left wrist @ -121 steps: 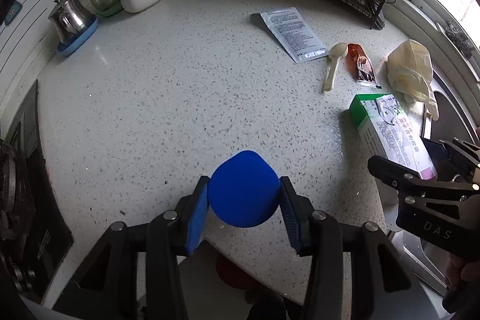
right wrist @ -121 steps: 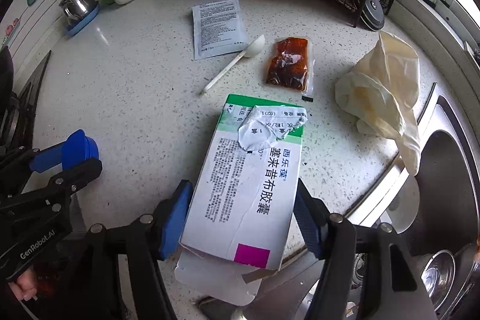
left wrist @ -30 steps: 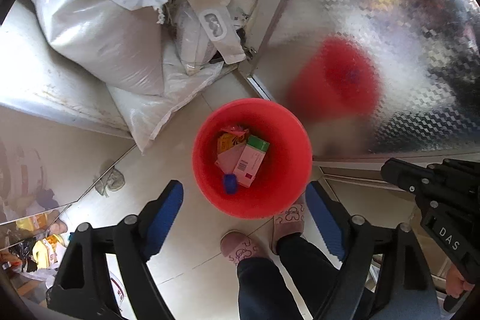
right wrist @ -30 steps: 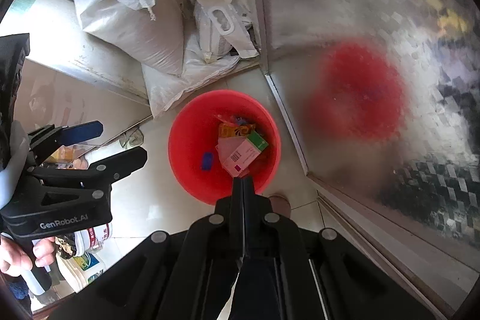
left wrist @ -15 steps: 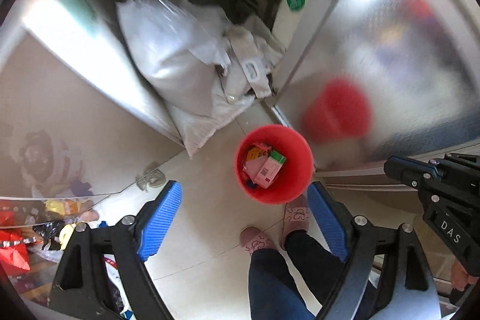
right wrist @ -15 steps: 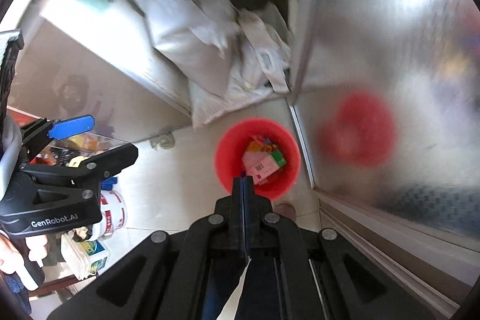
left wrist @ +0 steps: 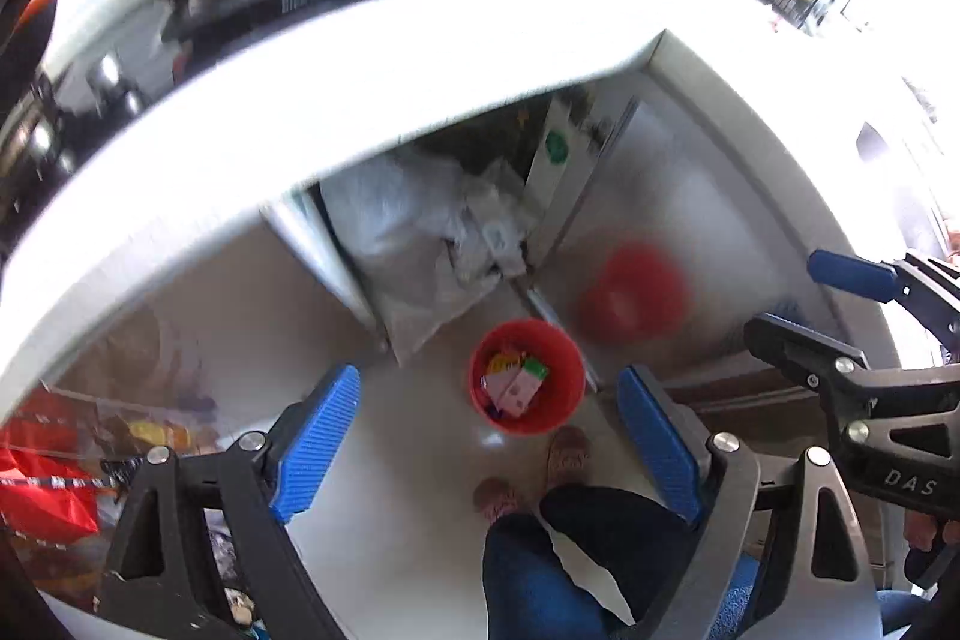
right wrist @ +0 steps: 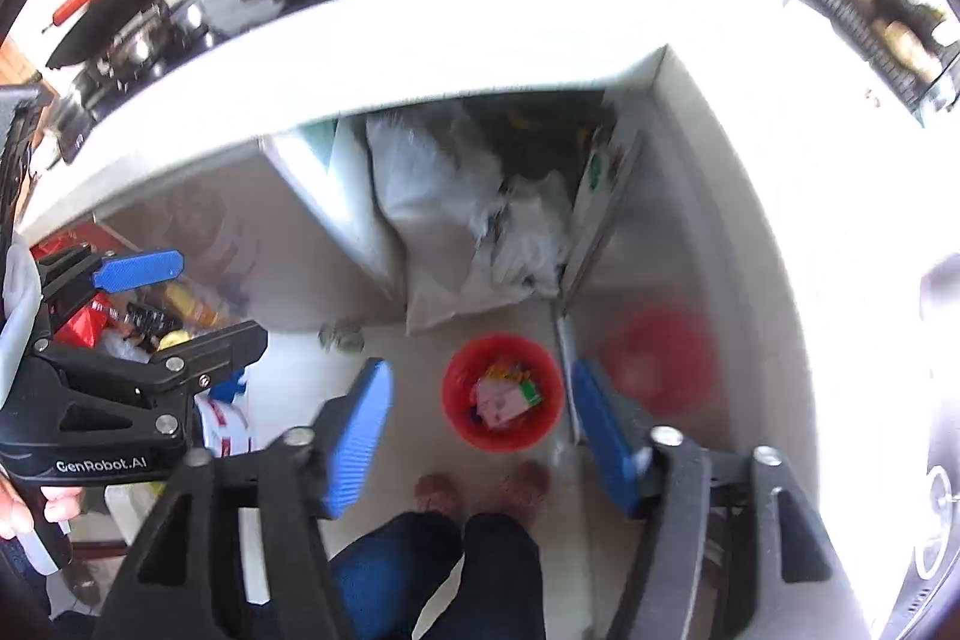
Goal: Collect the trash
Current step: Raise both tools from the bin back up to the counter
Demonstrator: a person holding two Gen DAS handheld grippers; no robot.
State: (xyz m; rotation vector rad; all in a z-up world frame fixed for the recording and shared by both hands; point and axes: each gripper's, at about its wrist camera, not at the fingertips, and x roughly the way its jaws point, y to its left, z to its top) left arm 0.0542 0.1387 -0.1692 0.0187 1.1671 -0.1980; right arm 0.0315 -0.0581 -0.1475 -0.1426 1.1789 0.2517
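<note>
Looking down, I see both grippers, left [left wrist: 489, 439] and right [right wrist: 480, 433], fingers apart and empty, the right's just opened; bin [left wrist: 573, 370] at twelve o'clock.

A bright white countertop [left wrist: 372, 58] overhangs pale floor tiles [left wrist: 414, 508] and an open cabinet [right wrist: 510, 142].

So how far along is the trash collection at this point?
Done: the red bin on the floor already holds the green-and-white box and other wrappers. In hand: nothing; the left gripper and the right gripper are both open and empty, the right one's fingers having just been opening. Left: unclear, since the countertop is too blurred to show remaining trash.
</note>
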